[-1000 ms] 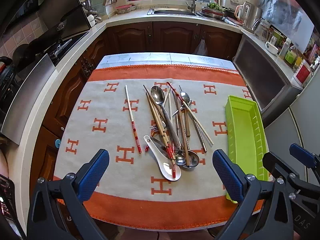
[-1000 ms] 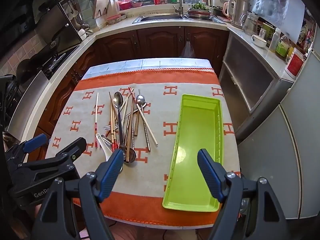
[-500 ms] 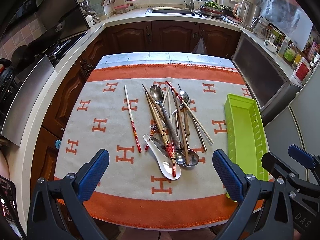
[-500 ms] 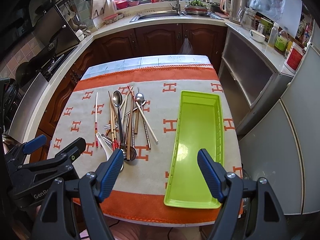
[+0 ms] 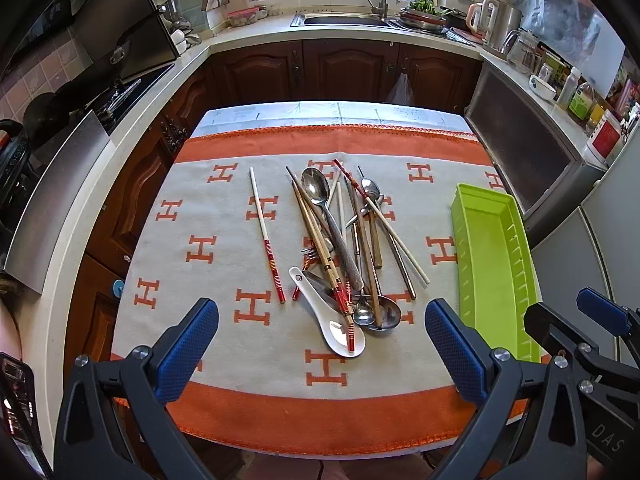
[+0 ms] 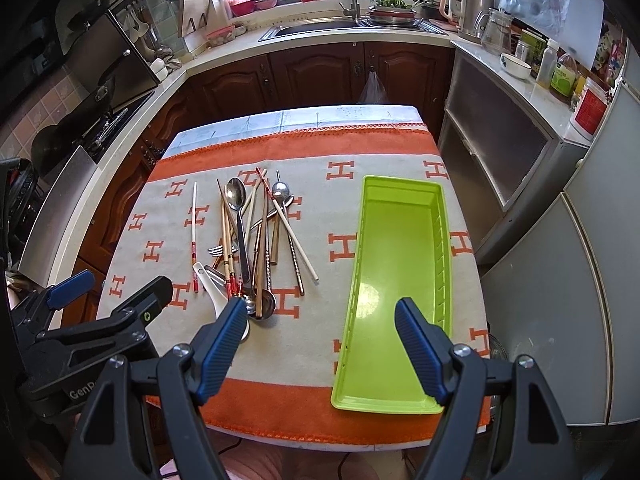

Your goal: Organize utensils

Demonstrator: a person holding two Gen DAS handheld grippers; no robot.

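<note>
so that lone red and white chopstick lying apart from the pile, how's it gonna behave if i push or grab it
The lone chopstick looks thin, straight and rigid, so it is probably stiff and light. It lies flat on the woven cloth, so a sideways push may roll it, though the fabric should damp that. Its slim, smooth-looking shaft could slip or pivot between the wide blue pads.

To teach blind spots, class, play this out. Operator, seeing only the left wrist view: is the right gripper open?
Observer: Yes, the right gripper is wide open, holding nothing.
Operator: Where is it aimed?
Observer: At the cloth between the utensil pile and the tray.
Operator: Is the tray's near end bare?
Observer: Yes, bare to its near rim, which lies over the cloth's orange border.
</note>
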